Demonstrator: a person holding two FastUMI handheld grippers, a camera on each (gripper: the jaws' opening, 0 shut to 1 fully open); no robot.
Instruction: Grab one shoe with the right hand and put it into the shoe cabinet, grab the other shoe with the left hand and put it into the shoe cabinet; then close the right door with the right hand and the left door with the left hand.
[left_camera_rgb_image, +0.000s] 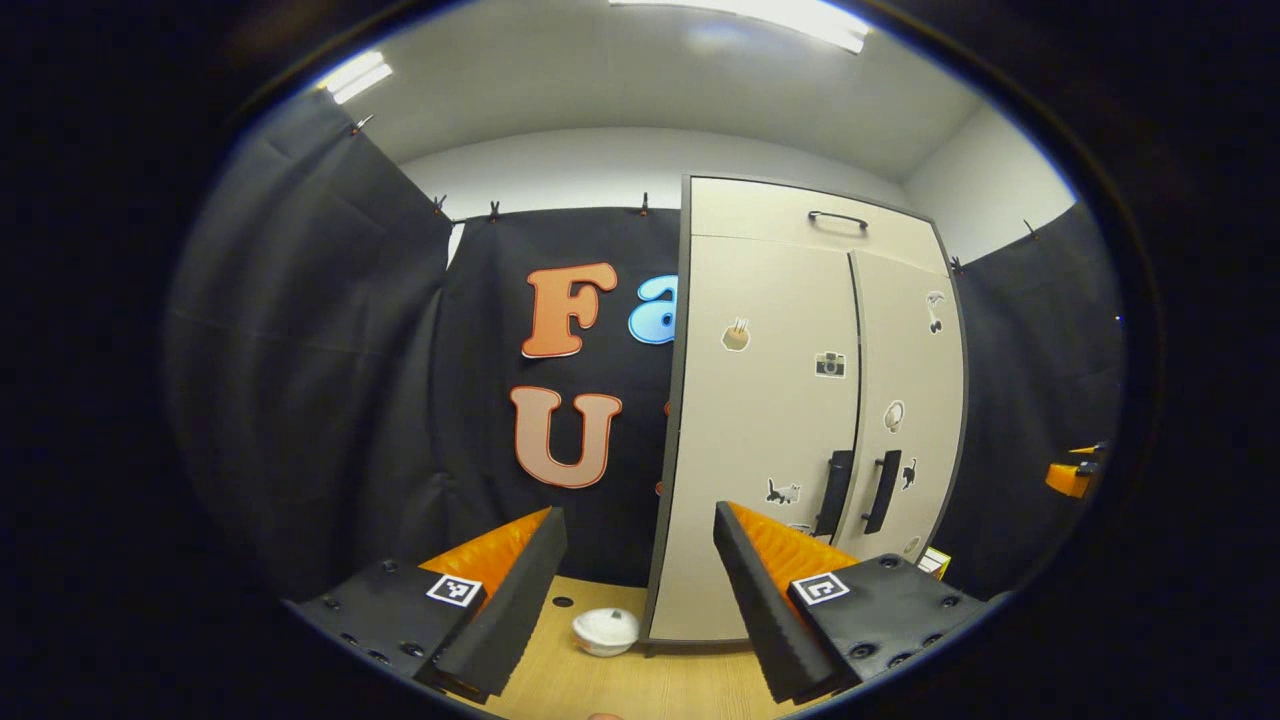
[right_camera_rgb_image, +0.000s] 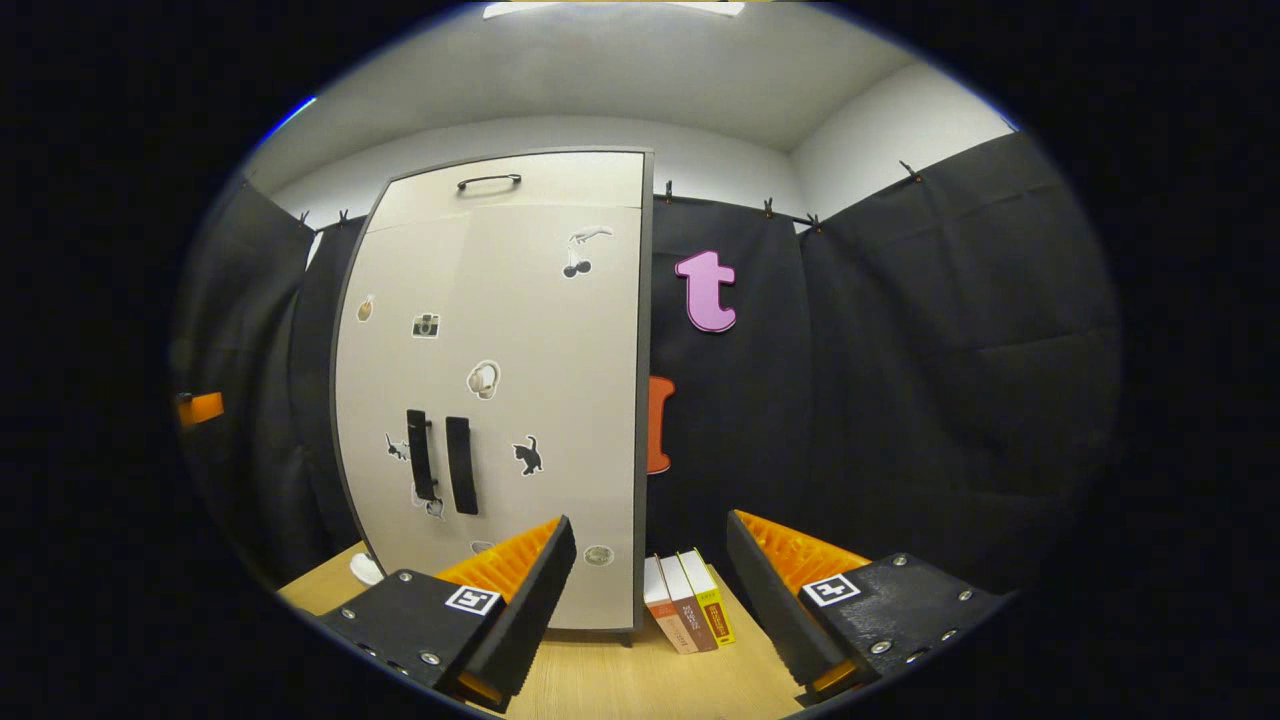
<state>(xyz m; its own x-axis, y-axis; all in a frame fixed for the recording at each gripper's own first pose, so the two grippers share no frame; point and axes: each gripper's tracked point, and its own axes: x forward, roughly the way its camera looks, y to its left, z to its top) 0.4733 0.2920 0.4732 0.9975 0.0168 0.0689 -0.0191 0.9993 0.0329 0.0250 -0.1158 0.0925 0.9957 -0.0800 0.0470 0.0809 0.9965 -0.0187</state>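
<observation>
Left gripper view: left gripper (left_camera_rgb_image: 640, 600) fingers spread wide, nothing between them, held above a light wood table (left_camera_rgb_image: 620, 685). The cabinet (left_camera_rgb_image: 760, 420) stands upright at the far side of the table, right of centre. Both doors are shut: left door (left_camera_rgb_image: 760, 450), right door (left_camera_rgb_image: 915, 400), their two black handles (left_camera_rgb_image: 860, 490) side by side at the seam. Small stickers are scattered over both doors. A top panel with a thin black handle (left_camera_rgb_image: 838, 217) sits above the doors. A small white bowl-like item (left_camera_rgb_image: 605, 630) lies on the table just left of the cabinet's base. The shoes cannot be seen with the doors shut. An orange part of the other gripper (left_camera_rgb_image: 1072, 475) shows at the far right edge.

Right gripper view: right gripper (right_camera_rgb_image: 650, 590) fingers also wide apart and empty, over the same table. The cabinet is left of centre. Three books (right_camera_rgb_image: 690, 600) stand just right of its base.

Room: black cloth clipped up on three sides, white wall and ceiling above, ceiling light (left_camera_rgb_image: 760, 15) on.
</observation>
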